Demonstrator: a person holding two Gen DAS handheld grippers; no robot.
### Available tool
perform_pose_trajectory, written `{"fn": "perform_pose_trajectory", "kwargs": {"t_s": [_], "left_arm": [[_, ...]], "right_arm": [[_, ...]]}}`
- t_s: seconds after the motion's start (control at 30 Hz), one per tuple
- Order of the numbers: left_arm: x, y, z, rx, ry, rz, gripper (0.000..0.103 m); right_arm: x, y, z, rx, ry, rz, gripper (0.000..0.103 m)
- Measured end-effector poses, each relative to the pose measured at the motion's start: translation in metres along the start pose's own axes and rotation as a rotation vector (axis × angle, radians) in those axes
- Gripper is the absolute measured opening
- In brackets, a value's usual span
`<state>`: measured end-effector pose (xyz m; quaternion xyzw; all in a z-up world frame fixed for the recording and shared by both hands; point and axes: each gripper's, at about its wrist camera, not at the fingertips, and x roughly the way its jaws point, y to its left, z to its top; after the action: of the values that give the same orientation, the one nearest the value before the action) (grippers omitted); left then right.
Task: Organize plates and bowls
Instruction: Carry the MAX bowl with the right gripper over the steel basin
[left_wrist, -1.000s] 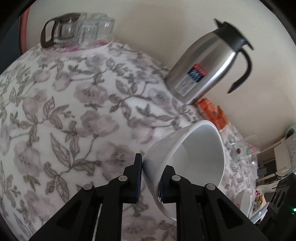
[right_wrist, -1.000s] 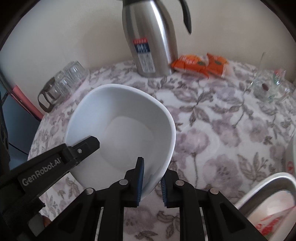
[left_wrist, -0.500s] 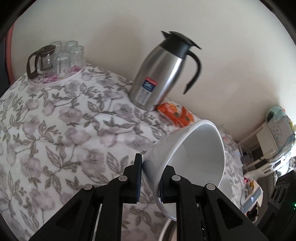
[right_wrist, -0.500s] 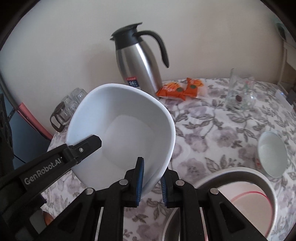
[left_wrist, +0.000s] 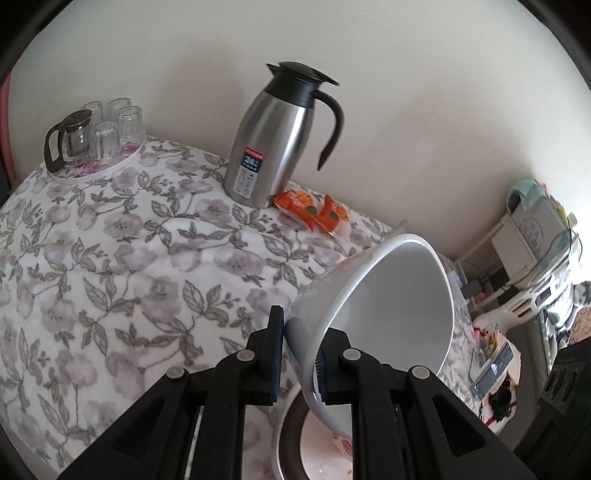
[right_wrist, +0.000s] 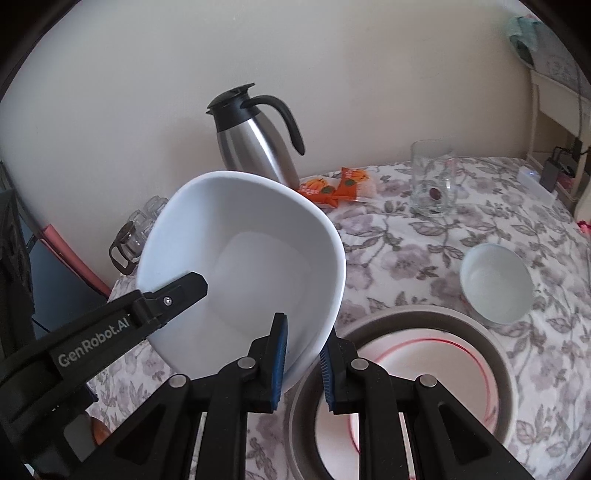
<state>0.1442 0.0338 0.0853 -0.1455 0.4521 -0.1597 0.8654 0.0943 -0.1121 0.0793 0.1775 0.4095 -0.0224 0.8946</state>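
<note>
Both grippers hold one large white bowl (right_wrist: 251, 266) in the air above the flowered table. My right gripper (right_wrist: 303, 362) is shut on its near rim, and my left gripper (left_wrist: 299, 354) is shut on the opposite rim. The left gripper's finger (right_wrist: 177, 295) reaches into the bowl in the right wrist view. The bowl (left_wrist: 384, 306) is tilted, its mouth toward the right. Below and right of it sits a round grey pan (right_wrist: 502, 354) with a white, red-ringed plate (right_wrist: 424, 354) inside. A small white bowl (right_wrist: 495, 284) stands on the cloth beyond the pan.
A steel thermos jug (left_wrist: 273, 140) stands by the wall, orange snack packets (left_wrist: 314, 210) beside it. A tray of glasses with a small glass pot (left_wrist: 92, 136) occupies the far left corner. A glass mug (right_wrist: 432, 181) stands at the back right. Furniture crowds the room's right side.
Both grippers have lifted the white bowl up and back from the cloth; the table looks farther off. The grey pan with the plate and the small bowl have come into view.
</note>
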Motion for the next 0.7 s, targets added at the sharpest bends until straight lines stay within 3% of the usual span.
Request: {"fn": "perform_pose_trajectory", "kwargs": {"t_s": [0.2, 0.7], "left_arm": [[-0.008, -0.014, -0.016, 0.01, 0.011, -0.024, 0.016], [-0.015, -0.05, -0.041, 0.093, 0.012, 0.011, 0.016]], "right_arm": [[-0.016, -0.017, -0.009, 0.017, 0.0, 0.013, 0.018], [-0.037, -0.049, -0.026, 0.031, 0.019, 0.002, 0.018]]}}
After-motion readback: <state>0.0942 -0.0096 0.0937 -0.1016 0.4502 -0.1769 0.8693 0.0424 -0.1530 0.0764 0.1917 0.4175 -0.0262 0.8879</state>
